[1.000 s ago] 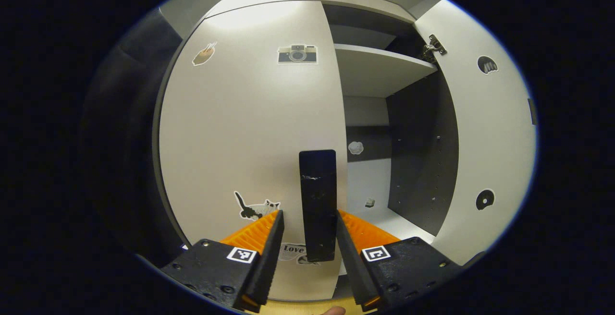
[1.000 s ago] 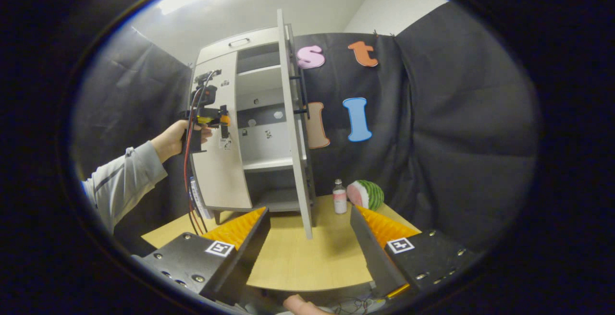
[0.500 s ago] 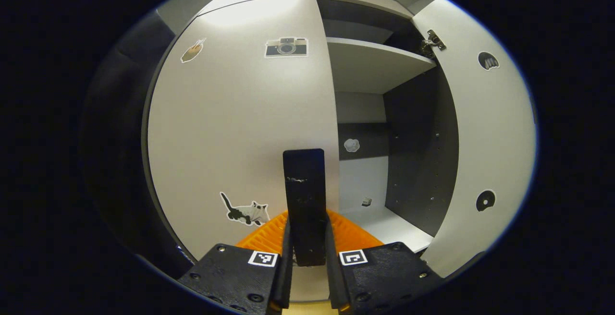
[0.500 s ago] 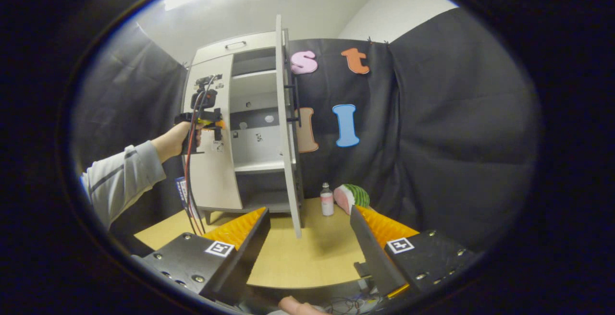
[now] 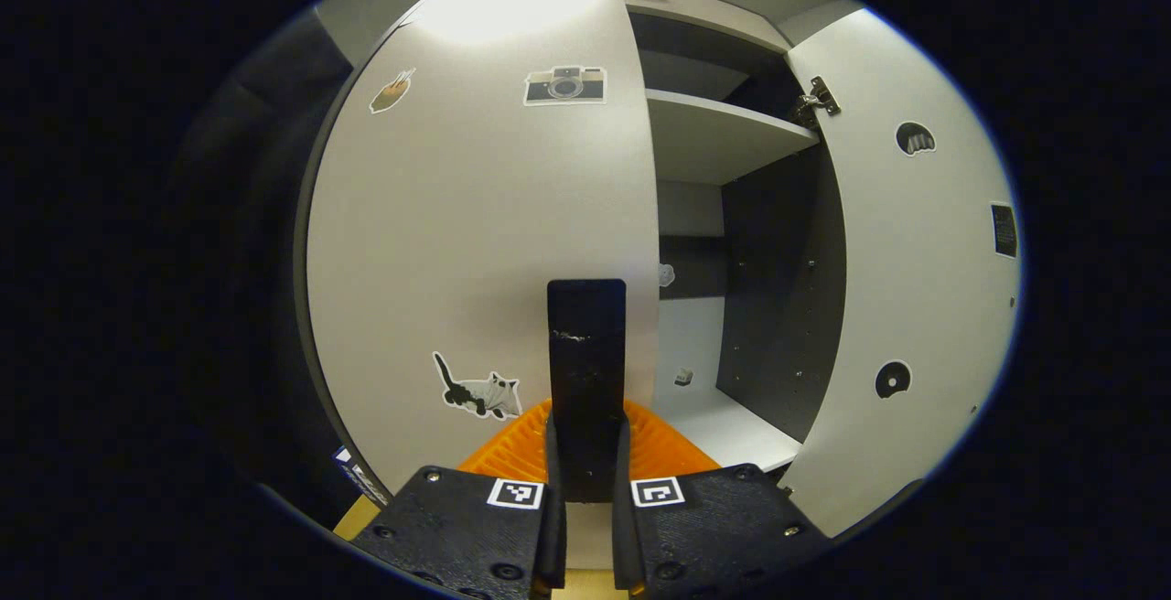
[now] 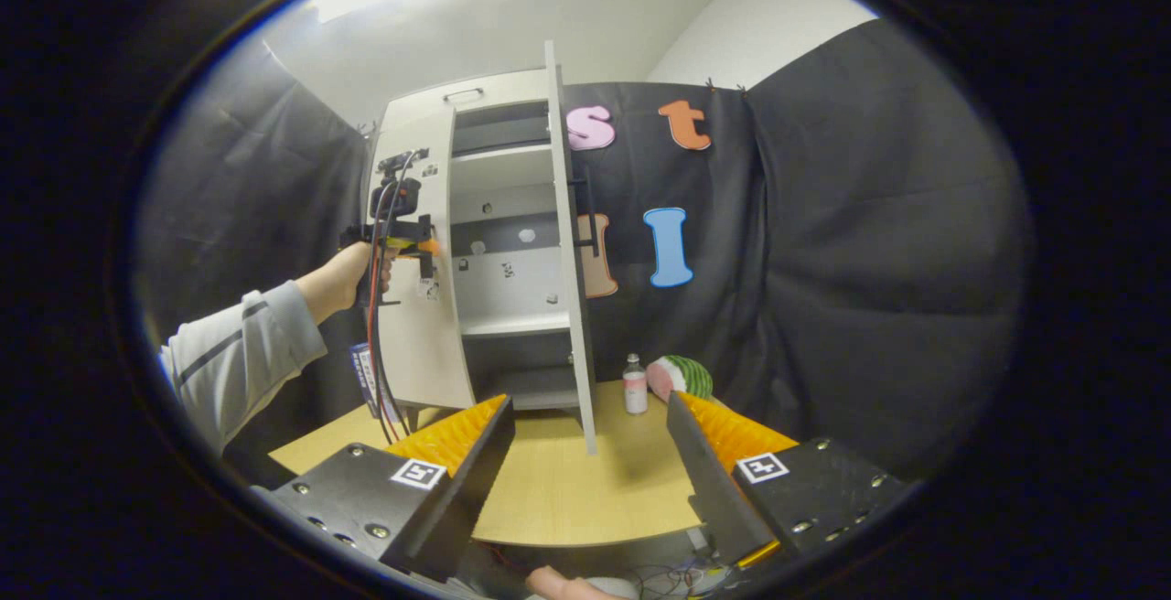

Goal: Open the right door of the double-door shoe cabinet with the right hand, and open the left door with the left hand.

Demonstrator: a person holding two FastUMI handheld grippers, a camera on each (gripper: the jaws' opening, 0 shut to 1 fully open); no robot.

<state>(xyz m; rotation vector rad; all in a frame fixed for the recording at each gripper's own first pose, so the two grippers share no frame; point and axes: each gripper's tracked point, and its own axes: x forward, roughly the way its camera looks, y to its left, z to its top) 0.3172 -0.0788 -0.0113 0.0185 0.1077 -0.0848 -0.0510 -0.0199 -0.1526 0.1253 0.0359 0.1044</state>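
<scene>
The white shoe cabinet [image 6: 499,262] stands on the table. Its right door [image 5: 915,289] is swung wide open and shows edge-on as the right door [image 6: 572,243] in the right gripper view. The left door [image 5: 476,234], with stickers on it, fills the left half of the left gripper view. How far it is ajar I cannot tell. My left gripper [image 5: 585,426] is shut on the door's black vertical handle [image 5: 585,344]. A hand holds that left gripper [image 6: 402,239] against the door. My right gripper [image 6: 588,399] hangs open over the table, away from the cabinet, holding nothing.
A small bottle [image 6: 633,383] and a watermelon slice [image 6: 682,374] stand on the wooden table [image 6: 567,481] to the right of the open door. A person's grey sleeve [image 6: 229,362] and dangling cables [image 6: 375,353] are at the left. Shelves [image 5: 714,129] show inside the cabinet.
The left gripper went from open around the handle to shut on it. The right gripper stayed open and drifted only slightly.
</scene>
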